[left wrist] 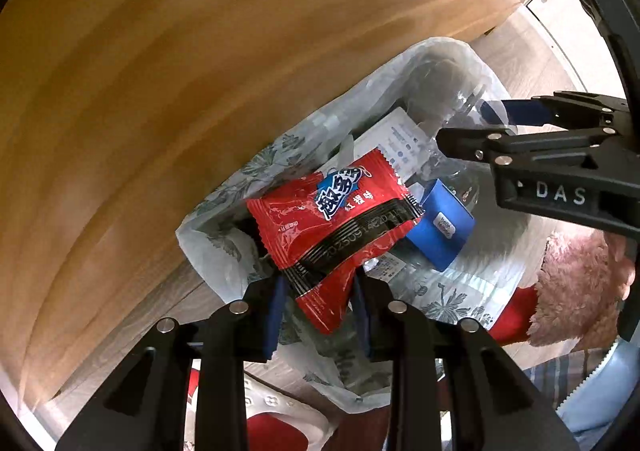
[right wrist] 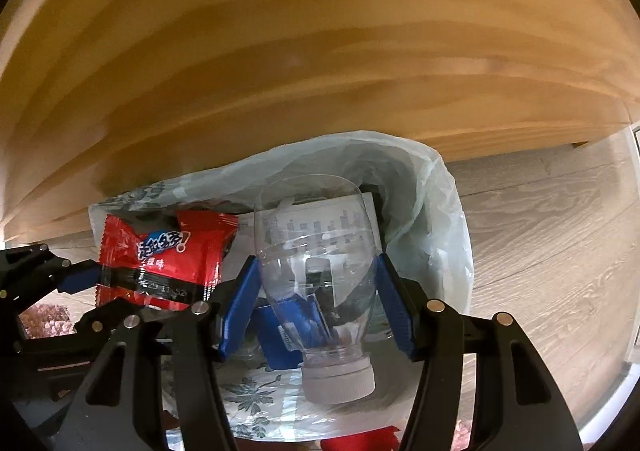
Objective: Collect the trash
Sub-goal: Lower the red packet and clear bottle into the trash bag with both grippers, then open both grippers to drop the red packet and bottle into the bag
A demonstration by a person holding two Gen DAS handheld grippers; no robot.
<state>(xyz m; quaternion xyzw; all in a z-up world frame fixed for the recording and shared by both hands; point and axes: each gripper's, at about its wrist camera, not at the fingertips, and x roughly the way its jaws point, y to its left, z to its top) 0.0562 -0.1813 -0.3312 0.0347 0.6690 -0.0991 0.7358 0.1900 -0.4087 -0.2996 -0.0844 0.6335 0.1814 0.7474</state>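
Both grippers point down over the open mouth of a bin bag [left wrist: 224, 251], a thin whitish plastic bag with a grey-green leaf print, sitting on the wood-look floor [right wrist: 540, 219] right against a light wooden panel [left wrist: 200, 51]. Left gripper [left wrist: 320, 303] is clamped on a red snack wrapper [left wrist: 332, 227]: the blue pads pinch its lower end and the rest of the packet sticks out forward over the bag opening, printed side facing the camera. Right gripper [right wrist: 316, 303] is clamped on a clear plastic bottle [right wrist: 316, 251], pads against both sides of the body, white cap [right wrist: 338, 381] toward the camera and the base pointing into the bag. From the left wrist view the right gripper [left wrist: 472, 131] comes in from the right edge with the bottle's clear body just visible at its tips, hard to make out against the bag. From the right wrist view the left gripper [right wrist: 86, 281] is at the left edge with the wrapper [right wrist: 168, 259] held beside the bottle, the two close but whether they touch I can't tell. Already inside the bag: a blue carton [left wrist: 440, 227] and a white printed paper or box [left wrist: 400, 143]. Pink fuzzy slipper [left wrist: 580, 283] and red fabric near the bag on the right of the left view.
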